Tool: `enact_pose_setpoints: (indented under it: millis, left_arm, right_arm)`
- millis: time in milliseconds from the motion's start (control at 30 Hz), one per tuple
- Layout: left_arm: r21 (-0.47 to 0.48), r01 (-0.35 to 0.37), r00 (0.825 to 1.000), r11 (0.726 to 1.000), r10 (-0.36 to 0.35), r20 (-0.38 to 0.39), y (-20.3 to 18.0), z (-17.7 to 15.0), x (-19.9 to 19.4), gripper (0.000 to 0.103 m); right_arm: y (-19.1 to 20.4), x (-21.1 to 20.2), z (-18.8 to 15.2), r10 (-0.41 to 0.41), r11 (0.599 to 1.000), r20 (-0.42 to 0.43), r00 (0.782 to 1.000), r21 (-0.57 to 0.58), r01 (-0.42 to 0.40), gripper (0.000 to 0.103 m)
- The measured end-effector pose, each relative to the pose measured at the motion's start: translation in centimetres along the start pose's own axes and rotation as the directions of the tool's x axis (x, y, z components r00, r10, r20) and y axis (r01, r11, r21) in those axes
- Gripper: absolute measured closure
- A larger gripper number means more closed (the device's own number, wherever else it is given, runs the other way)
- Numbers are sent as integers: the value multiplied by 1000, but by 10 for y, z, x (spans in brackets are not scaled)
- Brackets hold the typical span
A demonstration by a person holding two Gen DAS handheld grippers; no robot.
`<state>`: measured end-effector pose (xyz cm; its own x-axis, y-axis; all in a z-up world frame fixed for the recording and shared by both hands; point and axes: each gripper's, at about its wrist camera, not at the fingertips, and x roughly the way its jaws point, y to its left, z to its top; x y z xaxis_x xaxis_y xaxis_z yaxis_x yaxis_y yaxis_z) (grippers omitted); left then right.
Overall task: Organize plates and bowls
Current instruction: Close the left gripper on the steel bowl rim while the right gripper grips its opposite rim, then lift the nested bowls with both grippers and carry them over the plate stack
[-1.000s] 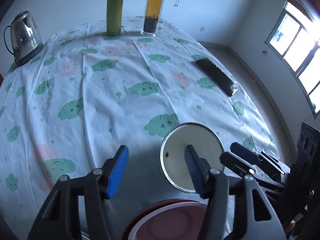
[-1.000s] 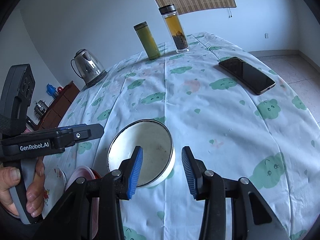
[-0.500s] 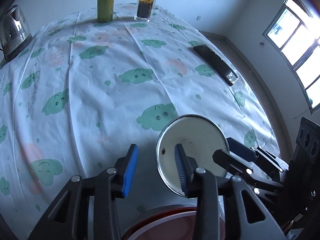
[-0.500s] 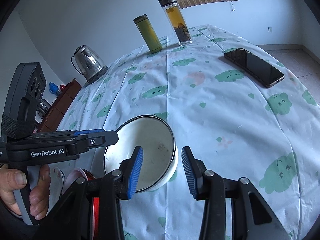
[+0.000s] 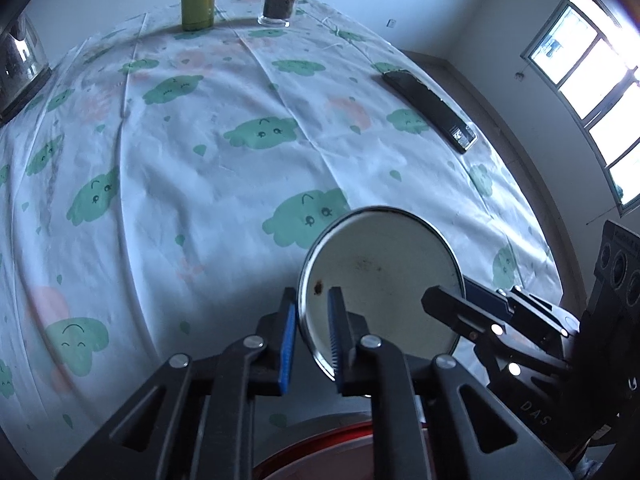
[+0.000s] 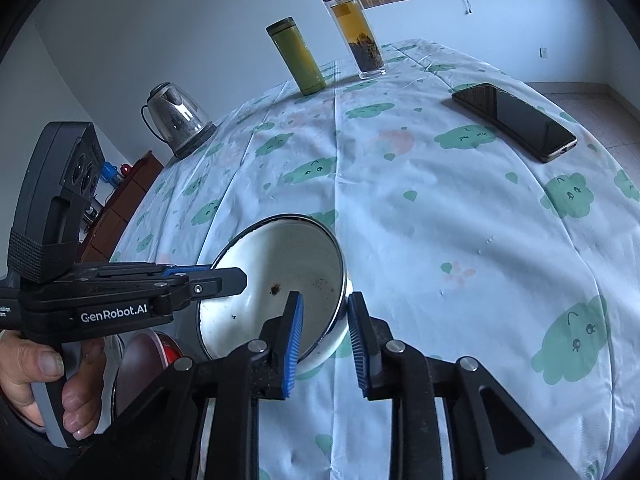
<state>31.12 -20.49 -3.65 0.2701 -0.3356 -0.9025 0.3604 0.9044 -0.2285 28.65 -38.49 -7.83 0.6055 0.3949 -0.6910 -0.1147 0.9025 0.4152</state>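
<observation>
White enamel, steel-rimmed: the bowl (image 5: 384,280) sits near the front of the desk (image 5: 200,168), on a cloth printed with green clouds, and both tools are on it at once. On its left edge, the left gripper (image 5: 311,334) has just been closing, and its blue pads now pinch the rim, one inside the bowl and one outside. Over on the right edge, the right gripper (image 6: 325,334) has its jaws straddling the rim too; they have just been narrowing, though a gap shows at the outer pad, so no firm pinch there. A hand (image 6: 44,384) wraps the left tool's grip. Just beside the bowl, at the near edge, lies a red plate (image 6: 144,360). Well apart at the back stand a green flask (image 6: 297,58), a glass tea bottle (image 6: 356,28) and a kettle (image 6: 176,120); a phone (image 6: 514,120) lies off to the right.
</observation>
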Motion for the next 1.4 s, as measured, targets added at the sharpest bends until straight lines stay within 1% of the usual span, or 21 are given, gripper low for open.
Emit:
enact_pose_setpoints:
  millis: [133,367,600,1067,1400]
  left_arm:
    - [12,-11,1000,1000,11,28,-5,3,-8,90]
    - [14,1,998,1000,-2,66,-9,9,-23,90]
    - [21,-3,995,1000,0,103,-14,10,-36,90]
    - [24,9,984,1000,-13,179,-19,4,-71,91]
    - [19,-3,979,1000,-1,206,-17,-8,-89,91]
  right_arm:
    - [2,-4,4,-3,1000,10,1000,-8,3,78]
    - [6,-20,14,-5,1000,40,999,-22,6,78]
    - [12,-33,20,-5,999,63,998,-38,8,78]
    - [28,-59,21,8,997,109,994,-75,0,78]
    - [42,-70,16,25,995,113,993,-99,-14,78]
